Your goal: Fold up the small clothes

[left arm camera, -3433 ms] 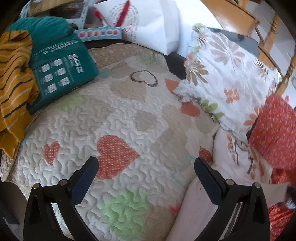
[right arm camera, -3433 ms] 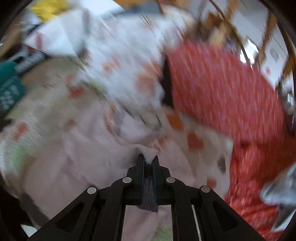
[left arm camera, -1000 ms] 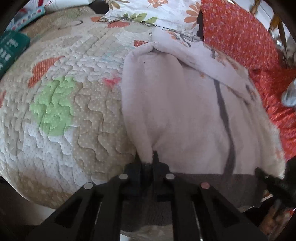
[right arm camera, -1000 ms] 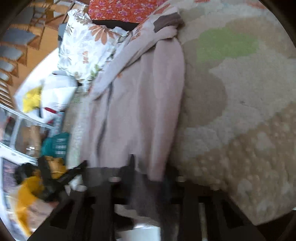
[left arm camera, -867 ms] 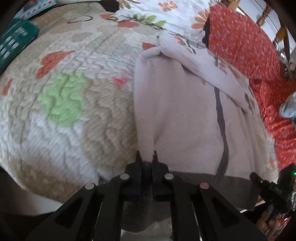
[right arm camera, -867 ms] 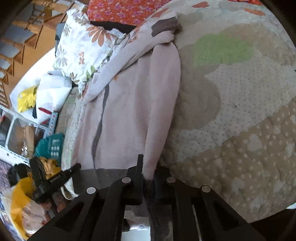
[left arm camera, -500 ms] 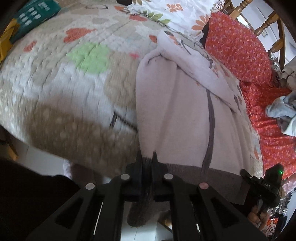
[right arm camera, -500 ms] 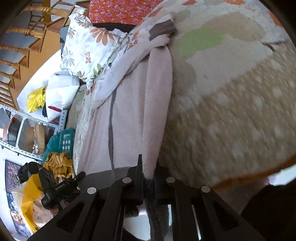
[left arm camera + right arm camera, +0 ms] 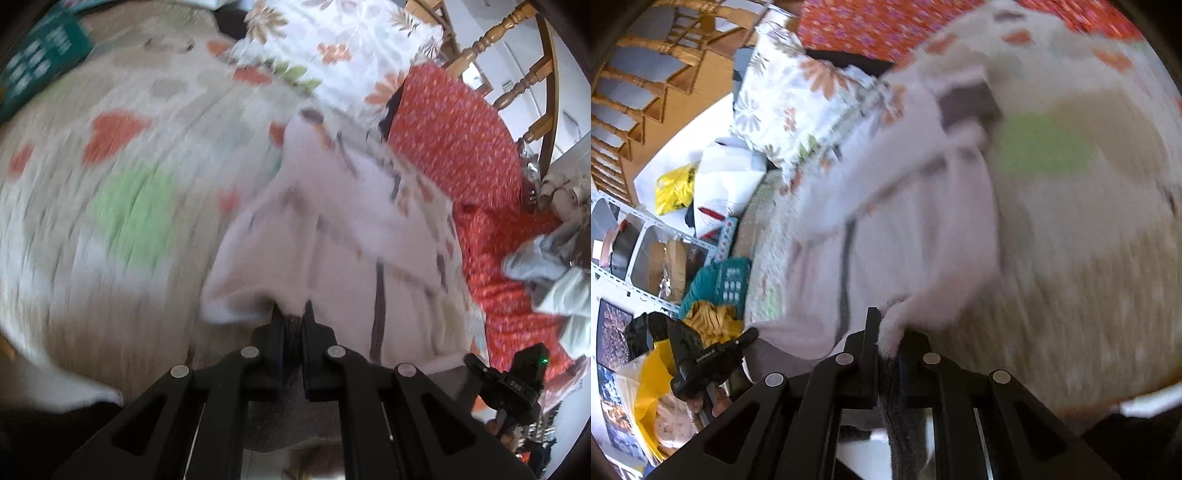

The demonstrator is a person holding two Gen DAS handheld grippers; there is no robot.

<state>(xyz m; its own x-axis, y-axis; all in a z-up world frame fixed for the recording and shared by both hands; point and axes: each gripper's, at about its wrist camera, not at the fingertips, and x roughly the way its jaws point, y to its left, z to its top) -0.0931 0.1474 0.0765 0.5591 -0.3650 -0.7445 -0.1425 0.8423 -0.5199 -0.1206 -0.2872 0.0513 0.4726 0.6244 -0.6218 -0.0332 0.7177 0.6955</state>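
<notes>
A pale pink garment point(image 9: 332, 229) with a grey hem band and a dark centre stripe lies on a quilted bed cover point(image 9: 110, 192) printed with hearts. My left gripper point(image 9: 293, 321) is shut on one corner of the grey hem. My right gripper point(image 9: 888, 334) is shut on the other hem corner; the garment point(image 9: 905, 229) stretches away from it, with a grey cuff point(image 9: 967, 101) at its far end. Each gripper shows at the edge of the other's view: the right one point(image 9: 513, 376), the left one point(image 9: 705, 354). Both views are motion-blurred.
A floral pillow point(image 9: 332, 44) and a red patterned cloth point(image 9: 461, 140) lie beyond the garment. A teal box point(image 9: 33, 66) sits at the far left. Grey clothes point(image 9: 546, 266) lie on the right. Wooden rails point(image 9: 517, 48), shelves point(image 9: 635, 240) and bags point(image 9: 672, 188) surround the bed.
Both grippers, still holding the hem, have moved forward over the bed. The hem end of the garment has bunched and lifted toward its top. Earlier the left gripper was open and empty.
</notes>
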